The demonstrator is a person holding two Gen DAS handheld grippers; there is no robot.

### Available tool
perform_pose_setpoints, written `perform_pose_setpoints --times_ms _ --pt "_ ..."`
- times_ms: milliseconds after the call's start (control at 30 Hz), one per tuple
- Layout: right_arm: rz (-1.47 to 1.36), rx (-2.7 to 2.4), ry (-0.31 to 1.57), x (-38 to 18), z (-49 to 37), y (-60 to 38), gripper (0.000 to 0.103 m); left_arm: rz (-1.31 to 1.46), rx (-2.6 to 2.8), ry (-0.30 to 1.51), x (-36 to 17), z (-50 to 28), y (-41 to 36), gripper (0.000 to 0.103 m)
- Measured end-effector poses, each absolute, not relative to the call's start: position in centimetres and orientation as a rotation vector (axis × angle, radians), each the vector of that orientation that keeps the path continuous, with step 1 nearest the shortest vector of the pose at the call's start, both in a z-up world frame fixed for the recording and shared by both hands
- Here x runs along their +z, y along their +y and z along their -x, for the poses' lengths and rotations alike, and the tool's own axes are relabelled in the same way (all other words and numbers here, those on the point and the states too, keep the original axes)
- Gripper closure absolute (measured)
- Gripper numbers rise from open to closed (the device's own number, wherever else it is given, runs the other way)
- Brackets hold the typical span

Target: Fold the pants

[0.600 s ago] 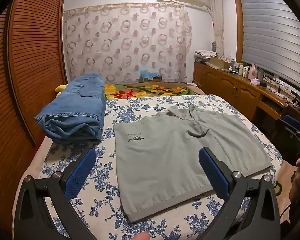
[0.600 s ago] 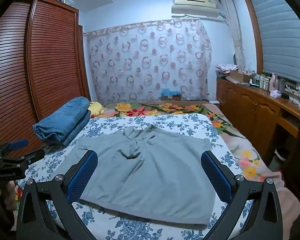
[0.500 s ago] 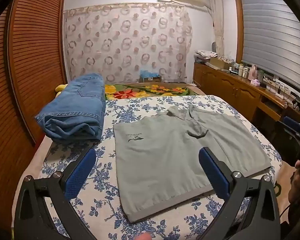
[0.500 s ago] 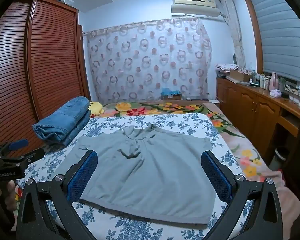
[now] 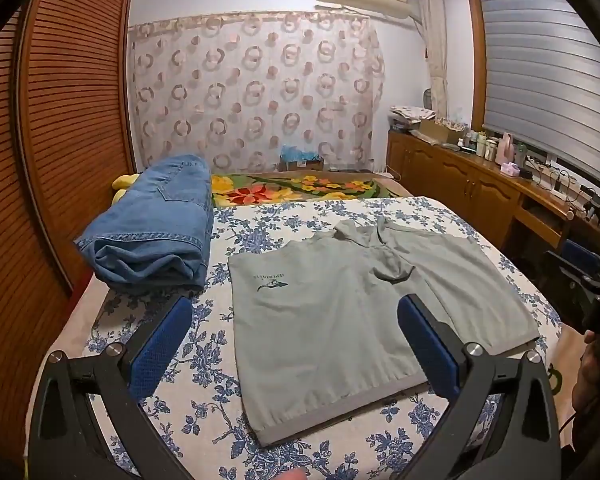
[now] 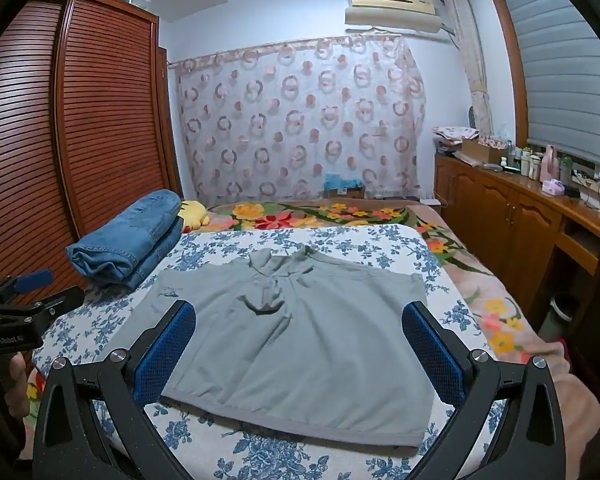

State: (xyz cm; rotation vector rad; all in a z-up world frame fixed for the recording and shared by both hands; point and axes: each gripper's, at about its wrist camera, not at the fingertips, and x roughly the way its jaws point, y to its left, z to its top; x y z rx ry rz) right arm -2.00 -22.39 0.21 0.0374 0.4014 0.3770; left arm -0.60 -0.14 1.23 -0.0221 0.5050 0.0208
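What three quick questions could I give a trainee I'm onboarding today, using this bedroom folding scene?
1. True or false: the left gripper is shut on the grey shorts.
2. Multiple choice: the folded blue jeans lie (A) on top of the shorts, (B) apart from them, toward the louvred wardrobe, (C) on the wooden counter.
3. Fill in: the shorts lie spread flat on the blue ____ bedsheet.

Key
1. False: both the left gripper and the right gripper are open, hovering clear of the fabric.
2. B
3. floral
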Motion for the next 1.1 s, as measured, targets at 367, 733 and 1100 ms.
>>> perform_pose_setpoints --times_ms 367,733,1100 --pt "-0.035 0.379 0.402 0.21 2.08 -22.4 0.0 0.023 0.02 0.504 1.33 0.69 -0.02 0.0" --pt "-0.036 0.379 0.403 0.23 2.08 -22.32 0.0 0.023 0.019 0.501 1.4 0.75 -0.04 0.0" --pt "-0.036 0.383 0.406 0.14 2.03 -22.3 0.0 0.024 0.018 0.498 1.46 0.83 0.08 0.0"
